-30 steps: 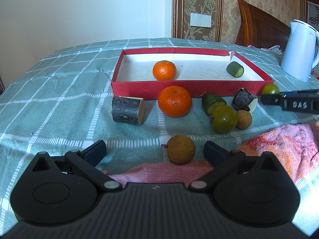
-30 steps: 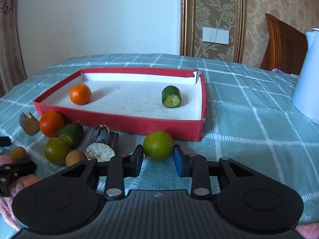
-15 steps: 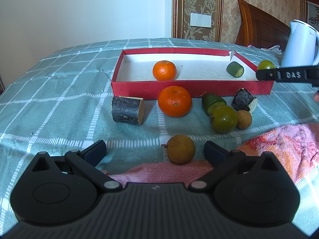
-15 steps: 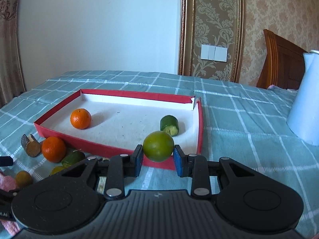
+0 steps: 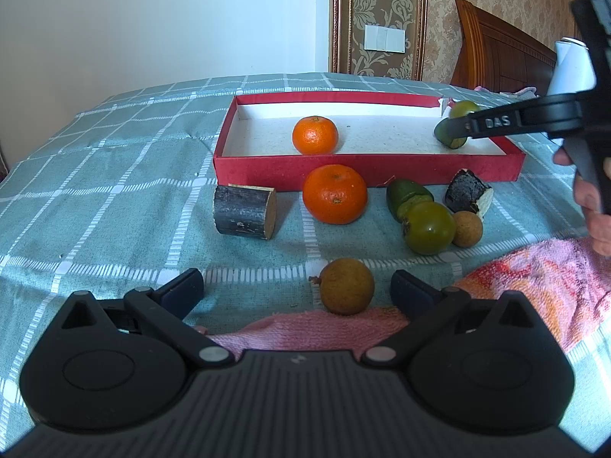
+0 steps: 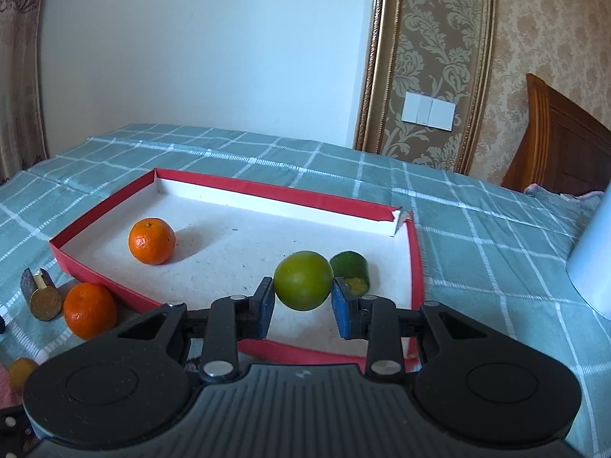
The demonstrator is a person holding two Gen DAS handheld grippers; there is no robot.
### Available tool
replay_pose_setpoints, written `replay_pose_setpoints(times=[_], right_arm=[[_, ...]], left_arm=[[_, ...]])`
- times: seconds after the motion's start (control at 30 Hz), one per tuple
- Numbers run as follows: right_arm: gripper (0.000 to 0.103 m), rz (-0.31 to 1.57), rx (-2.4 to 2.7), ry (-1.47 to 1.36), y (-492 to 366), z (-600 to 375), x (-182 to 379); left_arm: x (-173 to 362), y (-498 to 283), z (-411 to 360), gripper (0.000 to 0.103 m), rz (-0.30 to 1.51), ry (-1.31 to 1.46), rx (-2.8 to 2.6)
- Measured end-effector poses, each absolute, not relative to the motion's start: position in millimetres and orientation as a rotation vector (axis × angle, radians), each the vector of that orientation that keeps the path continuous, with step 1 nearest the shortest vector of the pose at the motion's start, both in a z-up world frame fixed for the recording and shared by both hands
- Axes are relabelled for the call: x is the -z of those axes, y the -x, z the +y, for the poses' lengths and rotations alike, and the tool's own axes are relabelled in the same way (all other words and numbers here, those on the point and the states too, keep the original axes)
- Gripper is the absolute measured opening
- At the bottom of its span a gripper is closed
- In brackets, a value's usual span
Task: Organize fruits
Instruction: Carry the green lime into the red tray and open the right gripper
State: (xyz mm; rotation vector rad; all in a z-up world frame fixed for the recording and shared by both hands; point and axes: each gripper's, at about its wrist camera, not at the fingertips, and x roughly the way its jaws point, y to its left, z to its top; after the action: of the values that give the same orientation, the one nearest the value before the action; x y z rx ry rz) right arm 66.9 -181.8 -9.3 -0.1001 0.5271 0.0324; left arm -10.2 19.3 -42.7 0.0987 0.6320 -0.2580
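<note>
Two hand-held grippers are at work over a bed spread with a teal checked cover [image 5: 114, 175]. The right hand-held gripper [image 6: 303, 303] has its blue pads pressed against either side of a round green fruit [image 6: 303, 285], which hangs clear above the near right part of a shallow red tray [image 6: 99, 274] with a white floor. Just behind that fruit, on the tray floor, lies a cut green piece [image 6: 353, 271] with its yellowish face turned toward the camera. A small orange [image 6: 151, 241] sits well to the left inside the tray — apart from both green items.

From the left wrist view, the right tool's black finger, lettered DAS, reaches in from the right edge over the tray's far right corner, with part of a person's hand [image 5: 590, 202] behind it.

The left hand-held gripper [image 5: 296, 288] has its jaws spread wide and grips nothing. A brown round fruit [image 5: 346, 286] rests on the cover between its fingertips, touching neither, at the edge of a pink towel [image 5: 534, 278].

Outside the tray, in front of its near wall, lie a larger orange [image 5: 335, 194], a short dark log piece [image 5: 244, 212] on its side, an oblong green fruit [image 5: 408, 195], a dark green round fruit [image 5: 428, 228], a smaller tan round fruit [image 5: 467, 229] touching it — and a dark wedge-shaped chunk [image 5: 467, 192] with a pale cut face. A white kettle [image 5: 573, 65] stands beyond the tray at the right, partly hidden by the right tool.
</note>
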Motion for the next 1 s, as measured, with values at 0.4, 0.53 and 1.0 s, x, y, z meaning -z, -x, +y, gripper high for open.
replay_pose_setpoints(times=[0.4, 0.53, 1.0], right_arm=[[0.032, 0.595, -0.063, 0.088, -101.0, -169.9, 17.4], [0.032, 0.644, -0.061, 0.073, -121.5, -166.0, 24.0], [0.032, 0.652, -0.004, 0.045, -155.0, -165.3, 31.4]], left_arm=[[42.8, 10.2, 19.3, 0.103, 0.632, -0.099, 0.258], [42.8, 10.2, 19.3, 0.103, 0.632, -0.099, 0.258], [42.8, 10.2, 19.3, 0.103, 0.632, -0.099, 0.258]])
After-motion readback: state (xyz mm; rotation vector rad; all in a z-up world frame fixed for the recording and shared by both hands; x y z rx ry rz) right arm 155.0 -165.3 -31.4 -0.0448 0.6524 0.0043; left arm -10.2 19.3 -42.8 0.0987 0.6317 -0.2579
